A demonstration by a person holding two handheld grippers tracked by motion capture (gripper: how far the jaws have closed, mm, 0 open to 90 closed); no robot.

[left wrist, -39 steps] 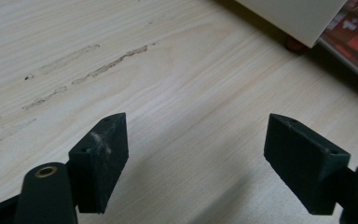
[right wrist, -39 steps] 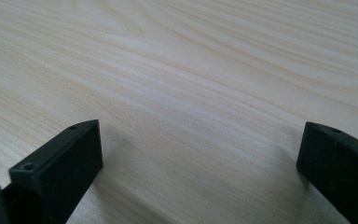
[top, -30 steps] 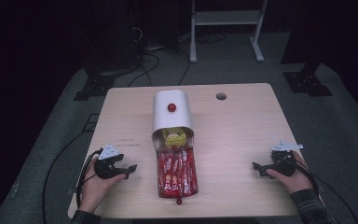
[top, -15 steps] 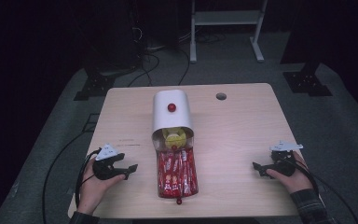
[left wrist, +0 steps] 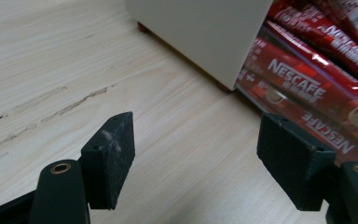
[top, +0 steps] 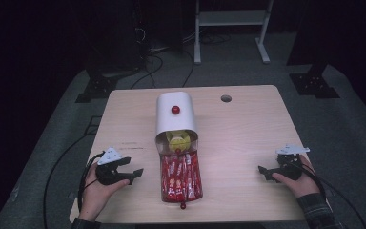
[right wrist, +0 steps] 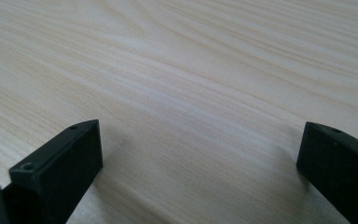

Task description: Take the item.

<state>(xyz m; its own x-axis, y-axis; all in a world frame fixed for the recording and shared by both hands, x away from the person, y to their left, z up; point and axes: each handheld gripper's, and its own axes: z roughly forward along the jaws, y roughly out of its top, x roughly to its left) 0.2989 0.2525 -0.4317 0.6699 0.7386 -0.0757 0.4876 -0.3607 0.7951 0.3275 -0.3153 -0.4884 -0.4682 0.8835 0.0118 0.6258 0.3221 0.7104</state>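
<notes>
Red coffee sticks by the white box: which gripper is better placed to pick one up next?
Probably the left. The left gripper sits close beside the red coffee sticks, open and aimed at them, with the sticks in its own view. The right gripper is farther off, facing bare table.

light falls from above on the pale wooden table (top: 248,138); surroundings are dark, the high view soft and grainy.

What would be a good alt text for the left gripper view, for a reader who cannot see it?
Two open black tongs hold nothing above a pale wooden table. Just ahead at the right lie red Nescafe coffee stick packets, which reach out from under a white box.
</notes>
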